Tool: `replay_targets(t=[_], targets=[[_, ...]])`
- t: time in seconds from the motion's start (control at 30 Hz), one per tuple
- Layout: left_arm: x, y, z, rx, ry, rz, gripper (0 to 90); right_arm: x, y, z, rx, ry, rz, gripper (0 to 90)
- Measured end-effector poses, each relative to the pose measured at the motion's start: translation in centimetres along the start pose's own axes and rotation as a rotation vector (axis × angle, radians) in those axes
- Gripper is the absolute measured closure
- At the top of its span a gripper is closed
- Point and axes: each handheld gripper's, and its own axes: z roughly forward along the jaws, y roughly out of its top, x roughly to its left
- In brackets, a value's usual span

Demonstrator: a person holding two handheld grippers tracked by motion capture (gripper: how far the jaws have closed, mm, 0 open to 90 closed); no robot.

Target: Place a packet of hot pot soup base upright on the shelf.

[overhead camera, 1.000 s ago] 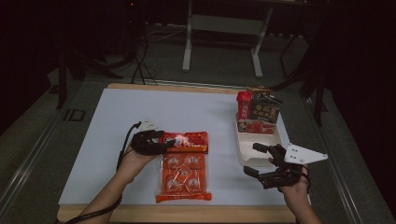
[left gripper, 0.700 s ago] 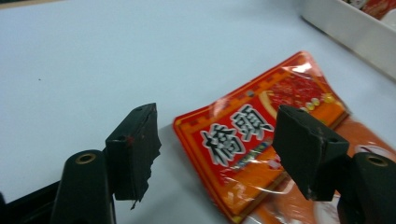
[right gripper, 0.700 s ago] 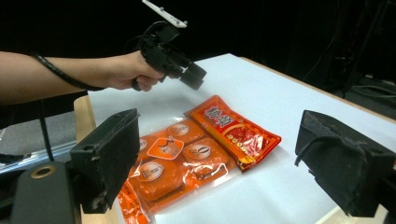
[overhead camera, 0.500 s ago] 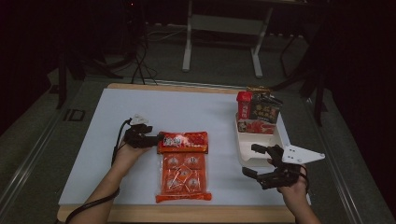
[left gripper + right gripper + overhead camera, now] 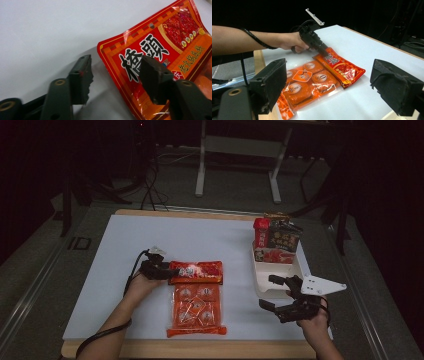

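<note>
The left gripper point(image 5: 167, 271) has dropped to the red packet's point(image 5: 196, 271) end, its fingers closing.

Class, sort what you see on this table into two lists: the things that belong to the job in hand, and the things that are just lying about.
In the job:
- left gripper, jaws just closing around the packet's corner
- red snack packet

Lying about:
- orange multipack
- white tray of upright packets
- right gripper, open and idle
</note>
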Motion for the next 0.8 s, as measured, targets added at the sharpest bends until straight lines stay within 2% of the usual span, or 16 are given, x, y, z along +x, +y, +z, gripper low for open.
replay_targets(t=[0.1, 0.13, 0.2, 0.3, 0.33, 0.4, 0.43, 0.47, 0.5, 0.6, 0.67, 0.73, 0.8], targets=[[-0.3, 0.1, 0.1, 0.003, 0.007, 0.010, 55.5, 0.0, 0.0, 0.0, 0.001, 0.002, 0.000, 13.7], [-0.4, 0.1, 0.3, 0.006, -0.014, 0.004, 55.5, 0.0, 0.0, 0.1, 0.001, 0.002, -0.002, 13.7], [-0.8, 0.2, 0.4, 0.015, -0.014, 0.008, 59.7, 0.0, 0.0, 0.1, 0.001, 0.003, -0.001, 13.7], [-1.6, 0.5, 0.7, 0.036, 0.015, 0.028, 71.3, 0.0, 0.0, 0.1, 0.002, 0.002, 0.000, 13.7], [-2.0, 0.5, 0.8, 0.044, 0.044, 0.048, 71.7, 0.0, 0.0, 0.1, 0.003, 0.001, -0.001, 13.7], [-2.2, 0.6, 0.8, 0.049, 0.060, 0.051, 81.2, 0.0, 0.0, 0.1, 0.003, 0.003, -0.002, 13.7], [-2.3, 0.7, 0.8, 0.051, 0.070, 0.025, 82.1, 0.0, 0.0, 0.1, 0.002, 0.001, -0.004, 13.8], [-2.5, 0.8, 0.7, 0.053, 0.080, 0.018, 86.7, 0.0, 0.0, 0.1, -0.001, 0.001, -0.006, 13.9], [-2.7, 0.9, 0.7, 0.056, 0.097, 0.029, 89.0, 0.1, 0.0, 0.1, -0.004, 0.001, -0.010, 14.0], [-3.6, 1.2, 0.5, 0.067, 0.143, 0.081, 90.0, 0.1, 0.0, 0.1, -0.006, -0.011, -0.028, 14.1], [-4.0, 1.3, 0.3, 0.058, 0.157, 0.101, 90.0, 0.1, 0.1, 0.1, 0.007, -0.047, -0.046, 14.1], [-4.1, 1.4, 0.0, 0.045, 0.157, 0.101, 90.0, 0.2, 0.1, 0.1, 0.014, -0.043, -0.043, 14.0], [-4.3, 1.5, -0.4, 0.026, 0.158, 0.104, 90.0, 0.3, 0.1, 0.0, 0.007, -0.063, -0.054, 14.0]])
